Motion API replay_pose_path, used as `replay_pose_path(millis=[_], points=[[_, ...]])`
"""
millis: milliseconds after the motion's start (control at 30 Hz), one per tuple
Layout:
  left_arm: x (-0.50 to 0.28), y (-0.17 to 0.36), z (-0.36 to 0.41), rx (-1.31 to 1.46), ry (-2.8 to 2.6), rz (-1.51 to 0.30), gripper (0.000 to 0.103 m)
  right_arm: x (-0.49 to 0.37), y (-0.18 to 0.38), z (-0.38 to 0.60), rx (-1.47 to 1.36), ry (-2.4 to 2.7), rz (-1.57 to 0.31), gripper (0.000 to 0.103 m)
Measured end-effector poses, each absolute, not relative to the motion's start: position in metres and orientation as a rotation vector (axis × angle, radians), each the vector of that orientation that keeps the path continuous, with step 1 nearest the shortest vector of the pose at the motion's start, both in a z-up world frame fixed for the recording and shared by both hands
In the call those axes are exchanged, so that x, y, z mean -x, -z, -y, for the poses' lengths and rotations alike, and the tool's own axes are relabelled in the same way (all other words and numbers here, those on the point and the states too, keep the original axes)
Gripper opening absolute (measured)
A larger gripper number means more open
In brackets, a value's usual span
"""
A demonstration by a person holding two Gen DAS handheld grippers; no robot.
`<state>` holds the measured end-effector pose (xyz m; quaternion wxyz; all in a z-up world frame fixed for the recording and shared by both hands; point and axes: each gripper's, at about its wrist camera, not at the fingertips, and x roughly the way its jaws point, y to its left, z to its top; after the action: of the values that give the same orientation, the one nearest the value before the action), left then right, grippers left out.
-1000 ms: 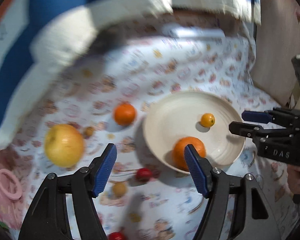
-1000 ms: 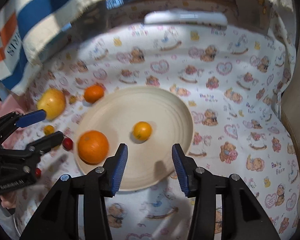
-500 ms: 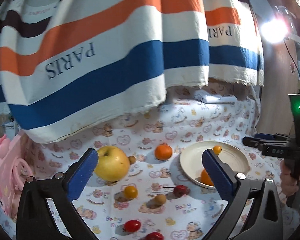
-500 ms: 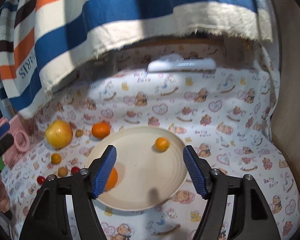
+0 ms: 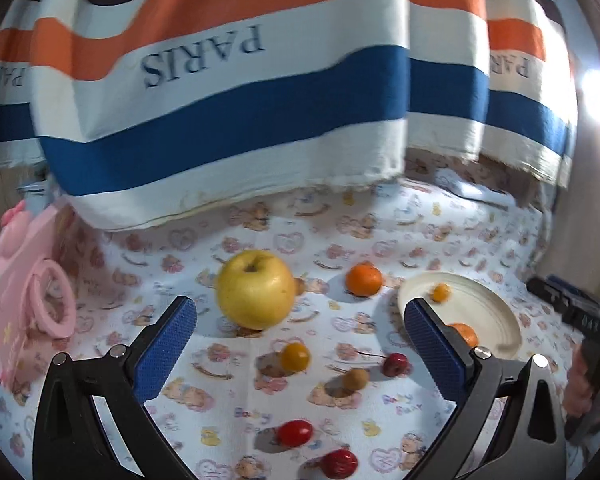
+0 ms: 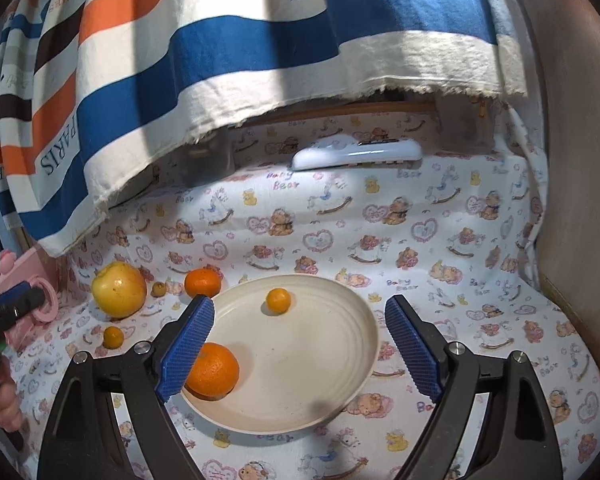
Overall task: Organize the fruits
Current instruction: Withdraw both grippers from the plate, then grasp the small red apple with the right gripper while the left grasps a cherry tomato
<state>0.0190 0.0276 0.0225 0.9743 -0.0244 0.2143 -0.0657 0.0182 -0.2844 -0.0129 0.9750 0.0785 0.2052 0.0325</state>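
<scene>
A cream plate (image 6: pixel 320 360) lies on the bear-print cloth and holds a large orange (image 6: pixel 214 370) and a small orange fruit (image 6: pixel 278 301). Left of it lie a yellow apple (image 6: pixel 119 290), a mandarin (image 6: pixel 203 282) and small fruits. My right gripper (image 6: pixel 296 348) is open and empty above the plate. In the left wrist view my left gripper (image 5: pixel 300 352) is open and empty, in front of the apple (image 5: pixel 256 289). Between its fingers lie a small yellow fruit (image 5: pixel 295 357), a brown one (image 5: pixel 356 379), a cherry (image 5: pixel 395 364) and two red fruits (image 5: pixel 295 433). The plate (image 5: pixel 488 316) is at right.
A striped PARIS cloth (image 5: pixel 236 80) hangs over the back of the table. A pink toy case (image 5: pixel 24 292) stands at the left edge. A white bar-shaped device (image 6: pixel 356 154) lies at the back. A wooden panel (image 6: pixel 580 160) borders the right side.
Both grippers have pulled back and up from the plate and opened wider. The left view has swung left, so the apple now sits near its centre. No fruit has moved.
</scene>
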Motion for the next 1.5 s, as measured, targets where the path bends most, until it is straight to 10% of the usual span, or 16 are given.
replay_pose_path(millis=[800,1167,1500], points=[[-0.056,0.013,-0.036,0.051,0.088,-0.666,0.097,-0.021,-0.027,0.220,-0.082,-0.194,-0.493,0.089],[-0.054,0.013,-0.038,0.057,0.071,-0.652,0.095,-0.065,0.008,0.137,0.005,-0.390,-0.710,0.046],[-0.059,0.014,-0.049,0.094,0.027,-0.696,0.095,-0.084,0.046,0.123,0.040,-0.381,-0.859,0.039]])
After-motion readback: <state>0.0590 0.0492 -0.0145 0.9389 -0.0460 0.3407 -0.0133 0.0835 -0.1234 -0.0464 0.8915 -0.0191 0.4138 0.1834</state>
